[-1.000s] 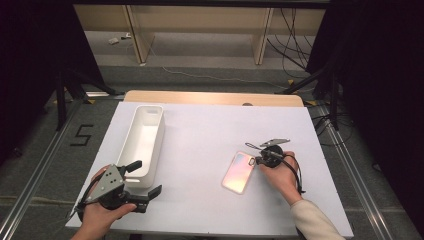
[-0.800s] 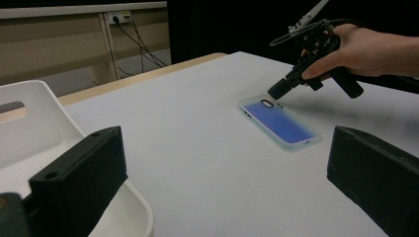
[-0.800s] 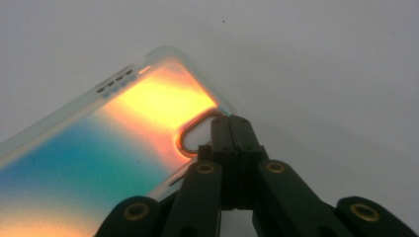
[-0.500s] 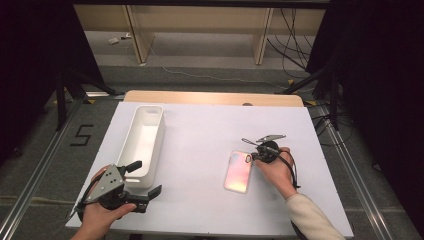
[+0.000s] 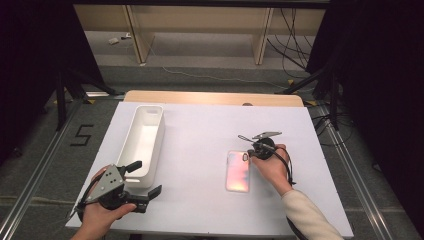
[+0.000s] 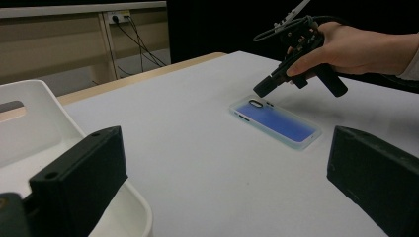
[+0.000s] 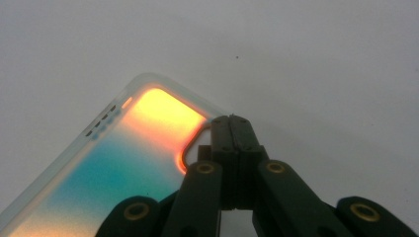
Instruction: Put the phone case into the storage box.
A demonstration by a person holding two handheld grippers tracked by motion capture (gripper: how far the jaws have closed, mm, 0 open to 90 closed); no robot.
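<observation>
Currently right claw, jaws pinched together empty, is hovering at the iridescent translucent plastic phone case's camera cutout — light, flexy, slippery; grab its rim.

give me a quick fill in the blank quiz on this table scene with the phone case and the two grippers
1. The right gripper has its jaws ____ above the camera-cutout end of the phone case.
2. The left gripper has its jaws ____, with nothing between them.
3. The white bin lies on the ____ side of the table in the high view.
4. The phone case lies ____ on the table.

Missing words: shut; open; left; flat
</observation>
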